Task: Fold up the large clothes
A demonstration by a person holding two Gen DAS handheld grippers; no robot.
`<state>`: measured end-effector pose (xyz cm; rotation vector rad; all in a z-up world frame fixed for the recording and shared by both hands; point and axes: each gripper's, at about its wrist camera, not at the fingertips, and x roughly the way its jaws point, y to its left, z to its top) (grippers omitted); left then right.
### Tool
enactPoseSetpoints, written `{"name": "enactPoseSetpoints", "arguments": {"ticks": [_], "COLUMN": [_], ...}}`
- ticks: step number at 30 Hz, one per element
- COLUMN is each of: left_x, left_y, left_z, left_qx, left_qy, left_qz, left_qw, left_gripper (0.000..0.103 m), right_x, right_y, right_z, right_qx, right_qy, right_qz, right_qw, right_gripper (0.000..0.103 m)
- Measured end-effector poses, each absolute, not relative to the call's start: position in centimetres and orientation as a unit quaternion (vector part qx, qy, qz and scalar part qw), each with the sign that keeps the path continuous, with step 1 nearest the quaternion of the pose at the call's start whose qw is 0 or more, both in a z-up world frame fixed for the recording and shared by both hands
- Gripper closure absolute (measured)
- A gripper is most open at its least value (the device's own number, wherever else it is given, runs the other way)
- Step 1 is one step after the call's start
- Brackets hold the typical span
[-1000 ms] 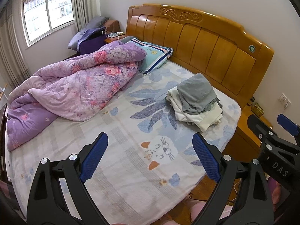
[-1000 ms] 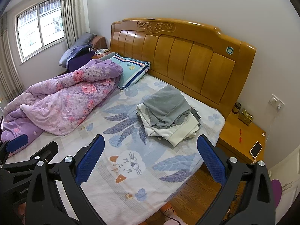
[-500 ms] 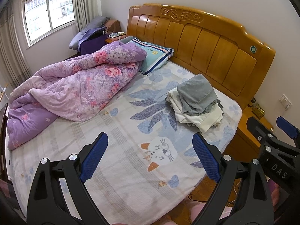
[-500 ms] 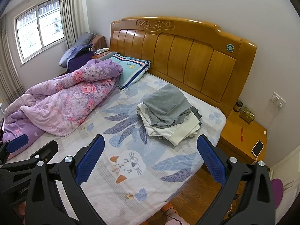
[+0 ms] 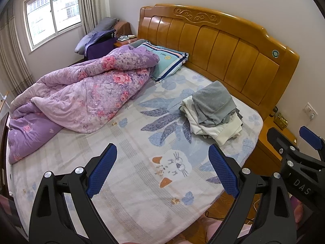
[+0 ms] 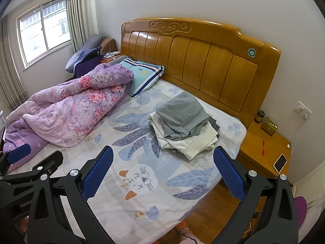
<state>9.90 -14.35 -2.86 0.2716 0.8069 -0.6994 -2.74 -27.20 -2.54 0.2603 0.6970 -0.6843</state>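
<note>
The left gripper [image 5: 162, 170] was nearest to the camera, held above the foot side of the bed [image 5: 132, 183], with its blue fingers wide apart and nothing between them. The right gripper [image 6: 162, 172] hung beside it, also spread and empty, over the cat drawing [image 6: 140, 180] on the bed sheet. Both were well apart from the pile of clothes [image 6: 182, 124]. This pile lay further on the bed, near the headboard [image 6: 203, 65], with a grey piece on top of cream ones. On the other side of the bed from the pile lay the crumpled purple quilt [image 5: 81, 101], and a striped pillow [image 5: 168, 61] rested against the headboard. Beside the bed, next to the pile's side, stood a wooden nightstand [image 6: 262, 140] with a phone [image 6: 280, 162] on it.
</note>
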Motion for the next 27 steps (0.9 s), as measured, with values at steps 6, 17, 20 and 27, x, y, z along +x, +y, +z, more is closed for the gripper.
{"name": "enactPoseSetpoints", "arguments": {"ticks": [6,17,20,27], "left_x": [10.1,10.6,10.8,11.4], "left_y": [-14.5,-14.7,-14.7,-14.7], "left_z": [-2.9,-3.2,-3.5,-4.1], "left_qx": [0.130,0.130,0.135,0.130], "left_qy": [0.384,0.387,0.389,0.402], "left_qz": [-0.330,-0.326,-0.326,-0.326], "left_qw": [0.853,0.853,0.851,0.846], "left_gripper": [0.011,0.011,0.011,0.011], "right_x": [-2.4,-1.7,-1.5,-1.5], "right_y": [-27.4,-27.6,-27.7,-27.9], "right_z": [-2.6,-2.5,-2.5,-2.5], "right_qx": [0.125,0.126,0.128,0.126], "right_qy": [0.335,0.333,0.334,0.334], "right_qz": [-0.324,-0.318,-0.317,-0.317], "right_qw": [0.876,0.879,0.878,0.879], "right_gripper": [0.008,0.008,0.008,0.008]}}
